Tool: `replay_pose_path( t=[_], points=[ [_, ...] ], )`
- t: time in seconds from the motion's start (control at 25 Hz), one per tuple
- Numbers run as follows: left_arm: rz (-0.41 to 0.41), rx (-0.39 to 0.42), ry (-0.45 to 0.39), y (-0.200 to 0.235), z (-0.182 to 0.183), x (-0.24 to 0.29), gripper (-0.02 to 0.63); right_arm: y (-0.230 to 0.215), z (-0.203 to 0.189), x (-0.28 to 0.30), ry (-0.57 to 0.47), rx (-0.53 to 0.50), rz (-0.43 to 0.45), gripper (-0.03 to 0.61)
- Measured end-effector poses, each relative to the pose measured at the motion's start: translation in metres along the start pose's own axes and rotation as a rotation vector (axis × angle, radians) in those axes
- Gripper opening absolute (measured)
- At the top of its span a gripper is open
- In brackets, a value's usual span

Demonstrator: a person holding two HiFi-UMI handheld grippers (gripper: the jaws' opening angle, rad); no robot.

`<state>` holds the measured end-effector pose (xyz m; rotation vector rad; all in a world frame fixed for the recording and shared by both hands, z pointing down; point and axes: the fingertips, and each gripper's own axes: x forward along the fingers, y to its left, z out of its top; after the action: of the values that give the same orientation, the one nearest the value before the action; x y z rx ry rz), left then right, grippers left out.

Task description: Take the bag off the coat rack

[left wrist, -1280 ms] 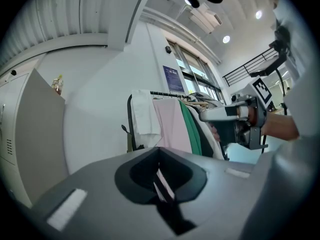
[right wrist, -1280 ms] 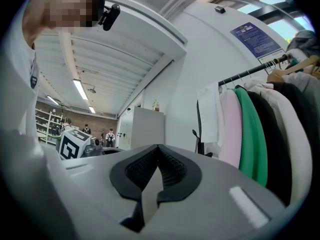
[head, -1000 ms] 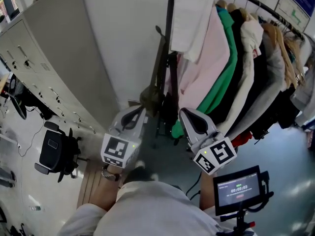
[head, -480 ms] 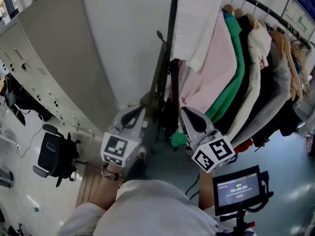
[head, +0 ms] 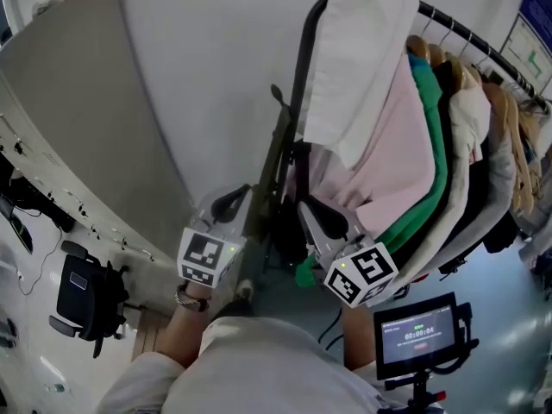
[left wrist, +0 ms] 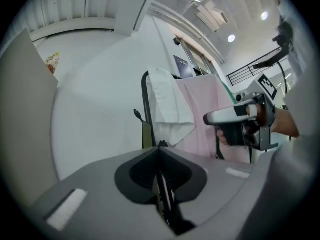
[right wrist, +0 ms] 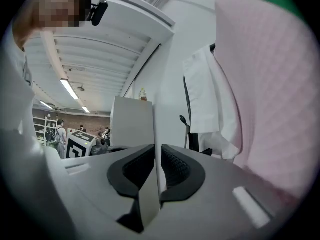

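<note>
Both grippers are closing in on the bag at the rack's end.

Head view: we are seeing the left gripper and right gripper sitting nearer the coat rack than a second ago, with the olive bag hanging by its strap on the end post between them. Left gripper view: its jaws are pressing together on nothing, with the strap just ahead. Right gripper view: its jaws have just been opening and are standing slightly apart, empty; a white garment and a pink garment are filling the right side.
</note>
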<state>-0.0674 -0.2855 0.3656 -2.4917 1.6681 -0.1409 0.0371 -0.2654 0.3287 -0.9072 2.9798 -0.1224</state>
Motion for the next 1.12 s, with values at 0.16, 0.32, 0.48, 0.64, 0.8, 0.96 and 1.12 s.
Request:
replay_pose_path(
  t=[0.16, 0.32, 0.48, 0.64, 0.8, 0.96, 1.12],
  points=[
    [-0.019, -0.01, 0.012, 0.023, -0.008, 0.031, 0.0, -0.017, -0.002, 0.027, 0.011, 0.015, -0.017, 0.06],
    [-0.047, -0.028, 0.039, 0.042, -0.023, 0.056, 0.0, -0.031, -0.011, 0.052, 0.029, 0.038, -0.028, 0.072],
    [-0.102, -0.053, 0.085, 0.057, -0.048, 0.086, 0.04, -0.045, -0.025, 0.081, 0.069, 0.063, -0.049, 0.084],
    [-0.15, -0.072, 0.119, 0.072, -0.07, 0.117, 0.041, -0.06, -0.045, 0.109, 0.124, 0.1, -0.068, 0.112],
    [-0.209, -0.086, 0.138, 0.071, -0.083, 0.13, 0.06, -0.061, -0.054, 0.115, 0.146, 0.109, -0.08, 0.129],
    [-0.271, -0.093, 0.152, 0.058, -0.09, 0.14, 0.078, -0.062, -0.062, 0.114, 0.159, 0.121, -0.097, 0.132],
    [-0.331, -0.103, 0.178, 0.045, -0.101, 0.152, 0.091, -0.063, -0.07, 0.115, 0.18, 0.125, -0.11, 0.133]
  ],
)
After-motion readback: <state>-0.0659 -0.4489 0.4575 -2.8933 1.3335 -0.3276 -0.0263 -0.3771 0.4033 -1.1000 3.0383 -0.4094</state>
